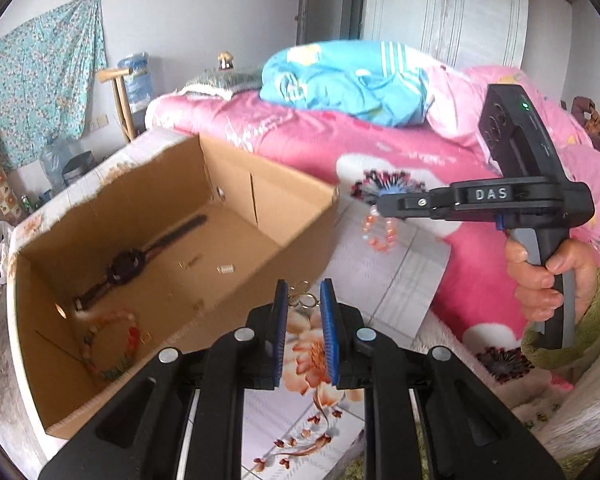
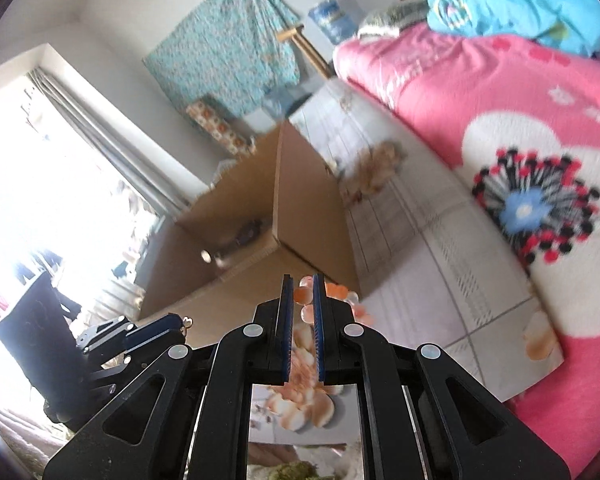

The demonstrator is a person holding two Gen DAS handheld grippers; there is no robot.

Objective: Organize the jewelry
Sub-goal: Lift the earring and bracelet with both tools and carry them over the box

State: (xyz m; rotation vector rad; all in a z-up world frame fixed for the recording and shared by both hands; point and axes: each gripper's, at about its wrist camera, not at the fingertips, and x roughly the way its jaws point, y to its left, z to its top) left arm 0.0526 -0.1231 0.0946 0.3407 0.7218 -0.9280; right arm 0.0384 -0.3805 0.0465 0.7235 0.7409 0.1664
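Nearest in the left wrist view, the left gripper (image 1: 303,292) has its blue pads drawn close onto a small gold flower-shaped trinket (image 1: 302,299), which sits pinched between the fingertips just outside the near wall of the cardboard box (image 1: 148,184). Inside that open box lie a dark wristwatch (image 1: 126,266) stretched across the floor, a multicoloured bead bracelet (image 1: 108,344) in the near corner, and a few tiny pieces, one a small silver item (image 1: 226,269), further toward the middle.

Beyond the box's right wall, the right gripper (image 1: 374,205) is held side-on by a hand (image 1: 548,276) around its grey handle. From its tip hangs an orange and clear bead bracelet (image 1: 378,232), above the floral-printed sheet (image 1: 384,280) under the box, well apart from the box opening and to its right.

From the right wrist view, the same bracelet (image 2: 306,294) is clamped between nearly closed pads (image 2: 319,312), its beads bulging out on both sides of the fingertips. The box stands just ahead and to the left, blurred. Farther back lies a pink flowered blanket (image 1: 300,132) with a blue bundle of bedding (image 1: 340,80) on top.
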